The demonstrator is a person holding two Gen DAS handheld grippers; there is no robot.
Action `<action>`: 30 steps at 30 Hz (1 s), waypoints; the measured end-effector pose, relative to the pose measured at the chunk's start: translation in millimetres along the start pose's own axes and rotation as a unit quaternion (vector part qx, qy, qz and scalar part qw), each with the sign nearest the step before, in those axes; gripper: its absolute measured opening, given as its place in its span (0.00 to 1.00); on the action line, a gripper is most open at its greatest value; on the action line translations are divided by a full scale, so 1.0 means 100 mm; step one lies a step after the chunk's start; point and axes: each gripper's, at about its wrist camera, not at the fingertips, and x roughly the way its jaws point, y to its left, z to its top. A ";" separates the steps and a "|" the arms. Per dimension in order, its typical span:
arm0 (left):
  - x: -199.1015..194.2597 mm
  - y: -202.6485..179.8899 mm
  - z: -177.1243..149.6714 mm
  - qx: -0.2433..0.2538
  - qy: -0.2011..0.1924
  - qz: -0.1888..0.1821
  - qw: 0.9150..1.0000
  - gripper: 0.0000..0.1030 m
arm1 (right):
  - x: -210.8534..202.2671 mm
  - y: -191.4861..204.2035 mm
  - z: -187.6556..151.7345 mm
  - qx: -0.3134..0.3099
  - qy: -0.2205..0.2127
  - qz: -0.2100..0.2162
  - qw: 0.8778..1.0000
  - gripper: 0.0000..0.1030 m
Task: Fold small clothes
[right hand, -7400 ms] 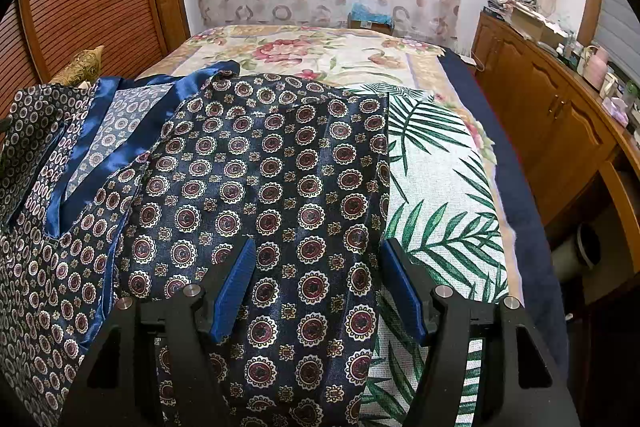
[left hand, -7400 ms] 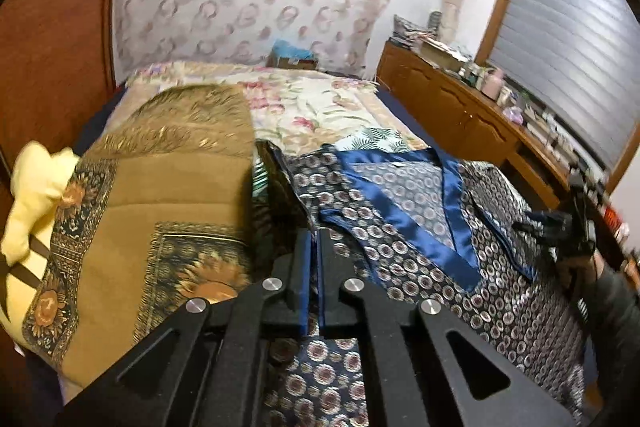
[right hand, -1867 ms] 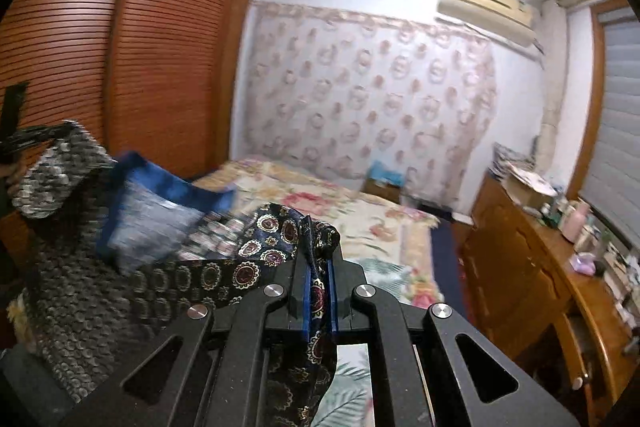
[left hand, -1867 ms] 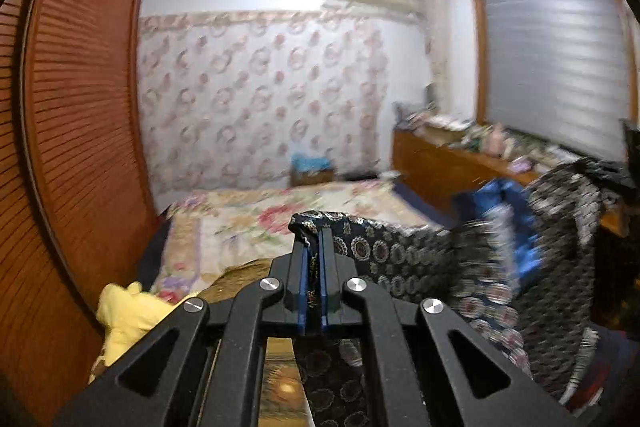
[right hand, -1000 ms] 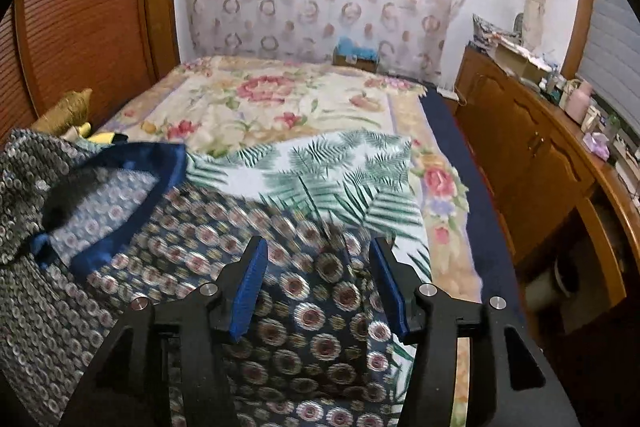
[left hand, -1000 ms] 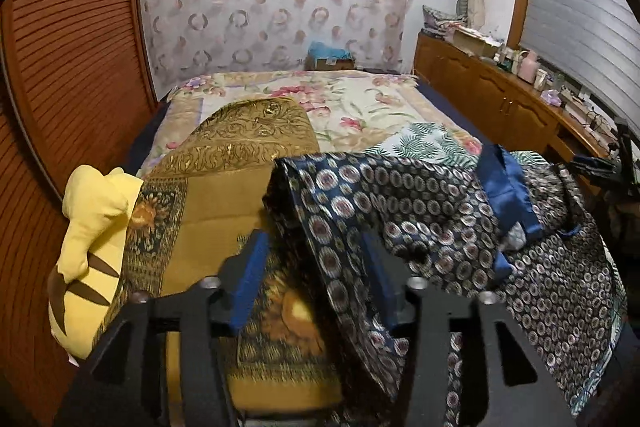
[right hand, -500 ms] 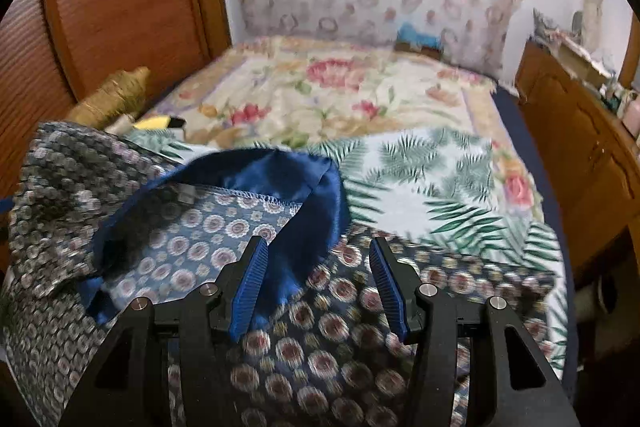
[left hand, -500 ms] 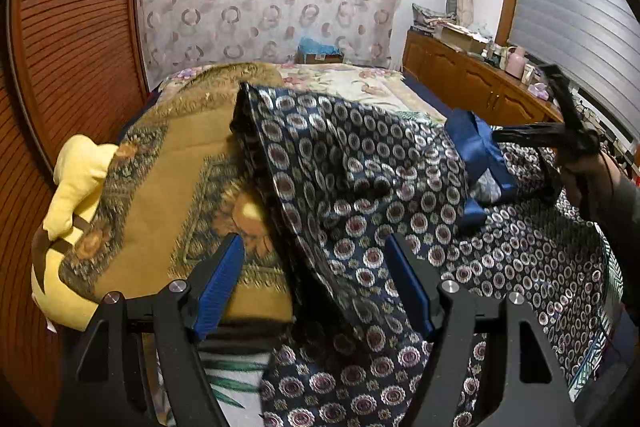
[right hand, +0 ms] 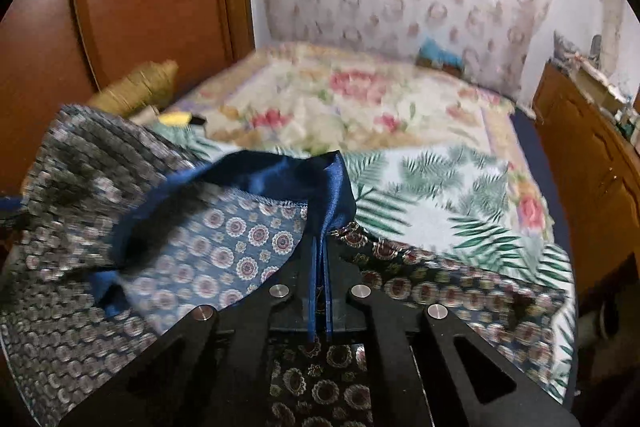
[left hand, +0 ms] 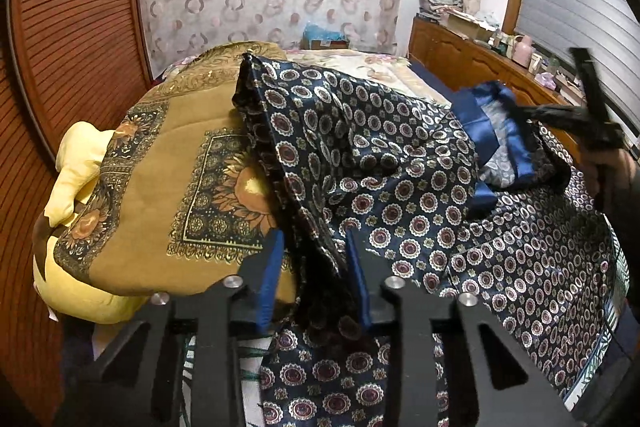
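Note:
A dark navy shirt (left hand: 384,163) with a round medallion print and a plain blue collar band (left hand: 476,115) lies rumpled on the bed. My left gripper (left hand: 314,259) is open, its blue pads either side of a raised fold of the shirt's edge. My right gripper (right hand: 320,251) is shut on the blue collar band (right hand: 332,195) and holds it up off the bed. The right gripper also shows in the left wrist view (left hand: 576,119), at the collar. The shirt's paler inner side (right hand: 240,239) shows under the lifted collar.
A mustard quilt (left hand: 160,187) and a yellow plush toy (left hand: 76,163) lie left of the shirt. A palm-leaf sheet (right hand: 440,195) and floral bedspread (right hand: 340,95) cover the bed. A wooden sideboard (left hand: 472,59) runs along the right; a louvred wardrobe (left hand: 60,47) stands left.
My right gripper has closed on the blue collar band and lifted it. My left gripper, open since letting go a second ago, has narrowed around the shirt's edge fold.

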 end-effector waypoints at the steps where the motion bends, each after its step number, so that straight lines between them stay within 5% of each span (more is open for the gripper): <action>1: -0.01 0.00 -0.01 0.001 0.000 0.001 1.000 0.30 | -0.14 0.01 -0.05 -0.006 -0.013 0.004 1.000 0.02; 10: -0.02 -0.09 -0.17 0.000 0.006 -0.008 1.000 0.30 | -1.02 0.06 -0.72 -0.033 -0.060 0.012 0.998 0.02; 21: 0.03 -0.11 -0.19 0.007 0.014 -0.004 1.000 0.29 | -1.44 0.06 -1.30 -0.015 -0.040 0.043 0.998 0.02; 25: 0.05 -0.09 -0.19 0.006 0.013 -0.005 1.000 0.06 | -1.53 0.10 -1.39 -0.019 -0.019 0.032 0.999 0.02; 30: -0.13 -0.06 -0.20 -0.003 -0.016 -0.002 1.000 0.02 | -1.79 -0.08 -1.42 -0.001 -0.030 0.004 1.000 0.08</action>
